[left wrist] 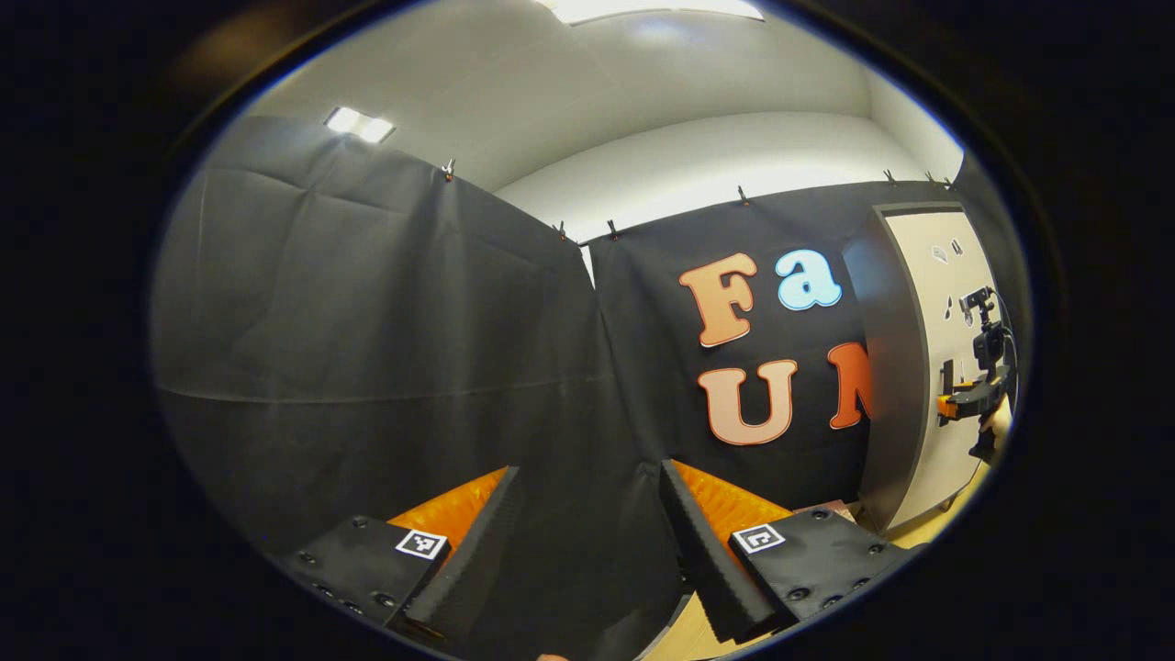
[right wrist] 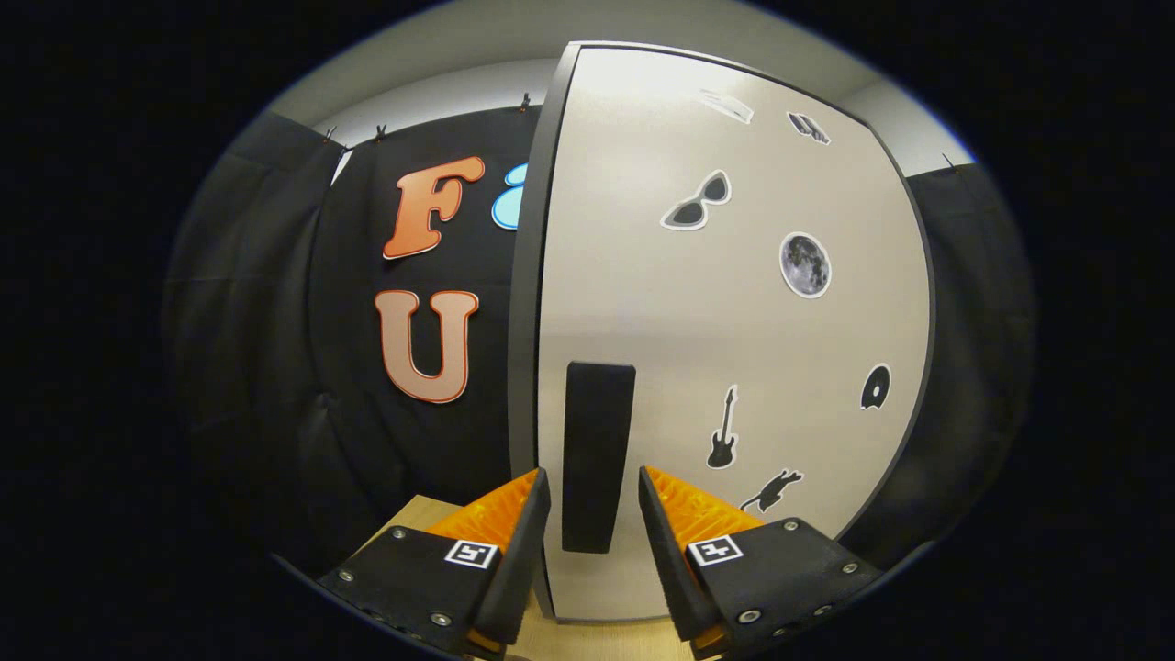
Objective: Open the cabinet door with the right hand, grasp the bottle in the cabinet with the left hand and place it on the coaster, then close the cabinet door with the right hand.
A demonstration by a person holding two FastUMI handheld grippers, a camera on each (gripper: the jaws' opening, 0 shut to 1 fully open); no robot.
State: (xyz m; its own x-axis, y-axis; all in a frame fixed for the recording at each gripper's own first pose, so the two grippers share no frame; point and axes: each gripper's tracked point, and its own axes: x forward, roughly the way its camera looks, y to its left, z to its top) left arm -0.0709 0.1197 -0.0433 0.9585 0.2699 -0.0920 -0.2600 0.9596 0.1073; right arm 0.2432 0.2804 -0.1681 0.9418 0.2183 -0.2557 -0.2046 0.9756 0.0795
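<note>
At the front of the closed cabinet door (right wrist: pixel 734 349), the right tool (right wrist: pixel 594 500) hangs with its jaws parted on either side of the dark upright handle (right wrist: pixel 597 454), gripping nothing yet. The left tool (left wrist: pixel 587 514) is also spread and empty, facing the booth wall, left of the cabinet. The bottle is presumably behind the door; I cannot see it. A shallow bite could slip off the handle. The door's left edge (right wrist: pixel 525 303) has free room to swing; the counter (right wrist: pixel 418 508) lies below.

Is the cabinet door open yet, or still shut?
Shut. In the right gripper view the cabinet door lies flush in its frame with no gap, and the right gripper stands open astride the black handle, not gripping it.
</note>
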